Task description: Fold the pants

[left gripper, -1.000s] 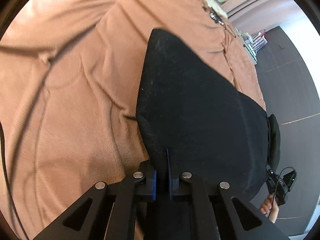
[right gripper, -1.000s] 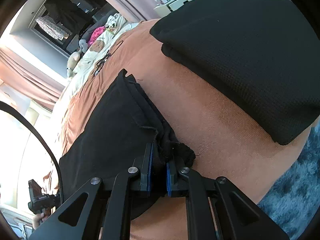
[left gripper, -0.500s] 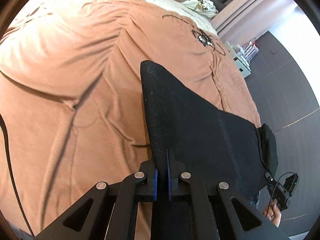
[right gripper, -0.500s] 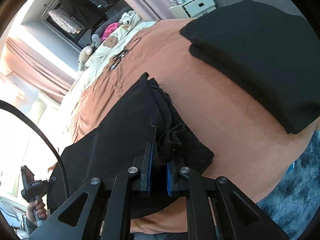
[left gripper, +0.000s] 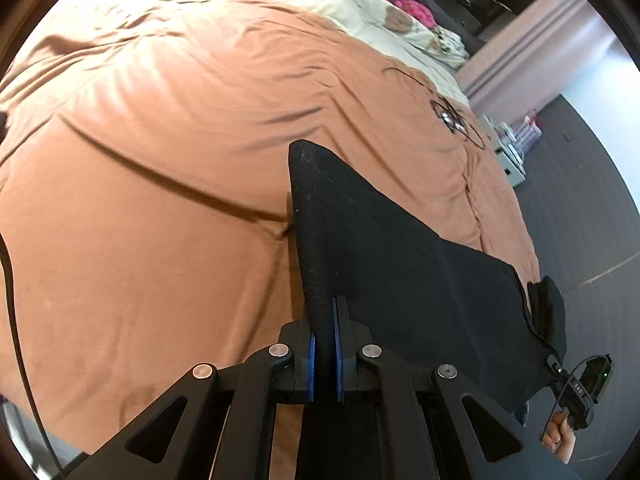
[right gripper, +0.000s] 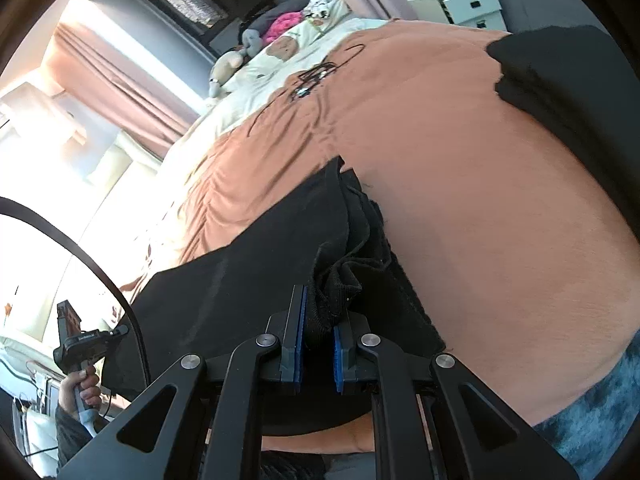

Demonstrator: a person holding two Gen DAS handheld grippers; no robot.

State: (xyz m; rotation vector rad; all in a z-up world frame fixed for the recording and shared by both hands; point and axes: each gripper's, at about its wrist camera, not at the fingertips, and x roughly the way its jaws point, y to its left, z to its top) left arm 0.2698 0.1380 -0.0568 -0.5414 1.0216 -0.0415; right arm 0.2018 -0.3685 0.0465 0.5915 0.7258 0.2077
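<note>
Black pants (left gripper: pixel 400 264) hang stretched between my two grippers above a bed with a rust-brown cover (left gripper: pixel 160 184). My left gripper (left gripper: pixel 324 316) is shut on one folded edge of the fabric, which runs up to a peak and slopes off to the right. In the right wrist view my right gripper (right gripper: pixel 320 320) is shut on a bunched, thick end of the pants (right gripper: pixel 256 296). Each view shows the other handheld gripper in a hand: at the lower right (left gripper: pixel 580 392) and at the lower left (right gripper: pixel 84 352).
Another black garment (right gripper: pixel 576 92) lies on the cover at the upper right. Black cords (left gripper: pixel 452 114) lie on the bed near cream bedding and soft toys (right gripper: pixel 280 44). A white drawer unit (right gripper: pixel 460 8) stands beyond the bed. A blue-grey rug (right gripper: pixel 592 420) lies beside it.
Both grippers have lifted and pulled back with the pants. More of the bed shows, the fabric looks narrower and more taut, and the other black garment has slid toward the upper right edge.
</note>
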